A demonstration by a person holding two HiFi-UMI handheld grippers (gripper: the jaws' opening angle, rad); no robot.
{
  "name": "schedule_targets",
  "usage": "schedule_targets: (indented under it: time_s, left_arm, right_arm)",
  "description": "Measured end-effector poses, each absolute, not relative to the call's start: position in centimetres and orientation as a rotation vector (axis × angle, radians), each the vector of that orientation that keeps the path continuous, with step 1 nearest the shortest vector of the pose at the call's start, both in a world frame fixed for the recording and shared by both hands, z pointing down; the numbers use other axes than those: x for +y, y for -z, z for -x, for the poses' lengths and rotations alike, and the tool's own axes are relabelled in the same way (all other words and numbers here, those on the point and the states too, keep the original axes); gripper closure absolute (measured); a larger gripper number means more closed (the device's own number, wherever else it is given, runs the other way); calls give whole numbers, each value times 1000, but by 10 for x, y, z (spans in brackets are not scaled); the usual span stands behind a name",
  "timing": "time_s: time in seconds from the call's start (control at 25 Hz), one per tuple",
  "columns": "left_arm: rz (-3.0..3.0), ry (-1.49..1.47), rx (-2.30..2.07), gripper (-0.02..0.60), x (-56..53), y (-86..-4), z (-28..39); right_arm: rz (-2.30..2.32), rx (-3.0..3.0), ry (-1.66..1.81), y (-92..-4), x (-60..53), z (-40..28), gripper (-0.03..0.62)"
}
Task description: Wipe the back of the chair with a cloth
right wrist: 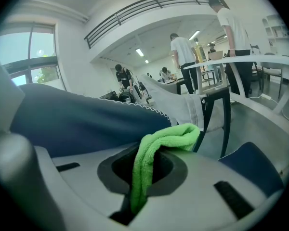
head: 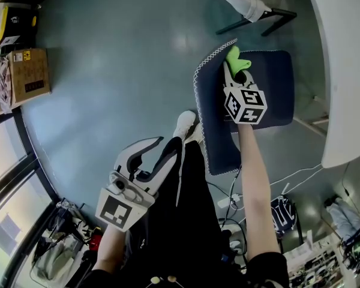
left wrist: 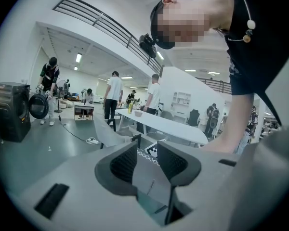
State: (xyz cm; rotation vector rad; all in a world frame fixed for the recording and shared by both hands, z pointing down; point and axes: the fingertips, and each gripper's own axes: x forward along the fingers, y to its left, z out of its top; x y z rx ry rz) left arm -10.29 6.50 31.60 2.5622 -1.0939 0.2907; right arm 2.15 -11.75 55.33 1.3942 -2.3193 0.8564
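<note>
"Green cloth first; where is it?"

"Pinched in the right gripper; in the right gripper view the jaws are clamped on it, one fold standing up out of the right gripper and a strip of the cloth hanging down between the pads."

"And against the chair?"

"At the upper edge of the navy chair back, right by its white zigzag stitching; the chair back fills the left of the right gripper view; whether the cloth presses on it I cannot tell."

"The other hand?"

"The left gripper is low by the person's dark trouser leg, well apart from the chair; the left gripper has its jaws spread, nothing between them."

"Around that?"

"The blue seat beyond the back; a white table at the right; a cardboard box far left on the grey floor."
</note>
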Motion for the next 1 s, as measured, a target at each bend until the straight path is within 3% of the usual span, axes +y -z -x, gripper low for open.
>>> schedule_targets:
  time_s: [1.0]
  left_arm:
    - [-2598, -271, -1001, 449, 62, -318, 86]
  right_arm:
    - [-1134, -2479, -714, -503, -42, 6, 576]
